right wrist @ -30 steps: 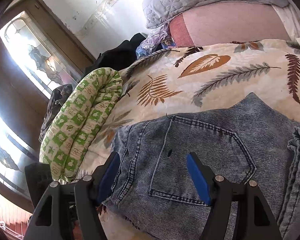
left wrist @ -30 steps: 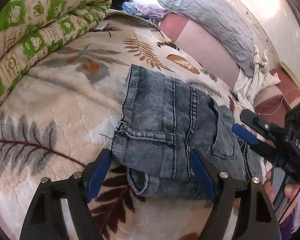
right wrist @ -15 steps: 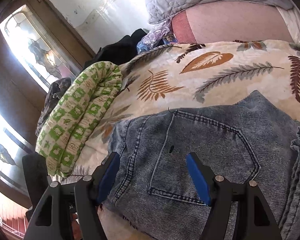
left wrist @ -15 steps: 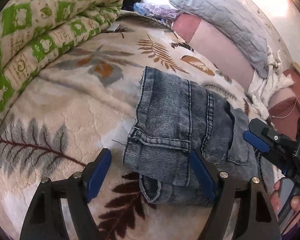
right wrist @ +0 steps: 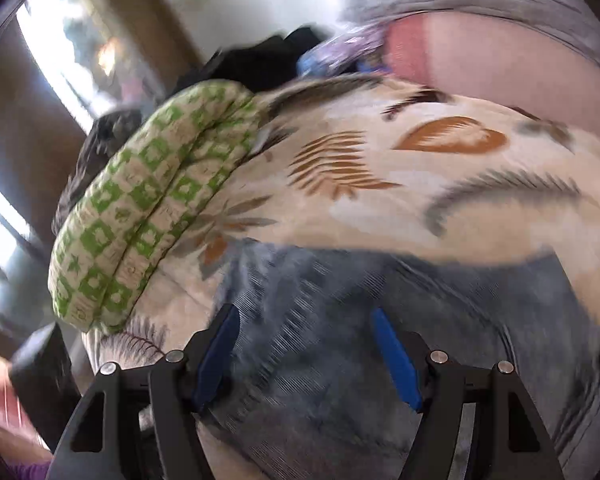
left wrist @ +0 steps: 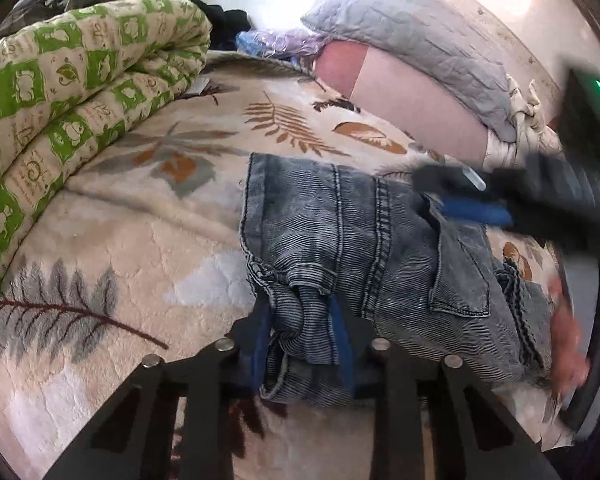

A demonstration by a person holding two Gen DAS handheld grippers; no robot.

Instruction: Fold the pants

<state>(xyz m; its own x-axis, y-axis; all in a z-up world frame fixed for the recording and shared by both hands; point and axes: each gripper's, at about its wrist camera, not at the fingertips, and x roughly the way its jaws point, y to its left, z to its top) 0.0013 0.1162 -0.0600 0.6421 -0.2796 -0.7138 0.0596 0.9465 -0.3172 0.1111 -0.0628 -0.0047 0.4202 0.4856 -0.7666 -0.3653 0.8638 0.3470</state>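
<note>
Folded blue denim pants (left wrist: 364, 256) lie on a cream leaf-print blanket (left wrist: 132, 240). My left gripper (left wrist: 302, 320) is shut on the near hem edge of the pants, with the cloth bunched between its blue pads. My right gripper (right wrist: 304, 340) is open, its blue pads spread just above the denim (right wrist: 340, 360); this view is blurred by motion. The right gripper also shows in the left wrist view (left wrist: 472, 204), over the far right part of the pants.
A rolled green-and-cream quilt (left wrist: 60, 92) lies along the left. A grey pillow (left wrist: 412, 36) on a pink one (left wrist: 412, 108) sits at the back right. Dark clothes (right wrist: 260, 64) are piled at the far end, by a window (right wrist: 80, 52).
My left gripper has closed on the near hem of the pants. The right gripper has swung quickly across over the pants, staying open.
</note>
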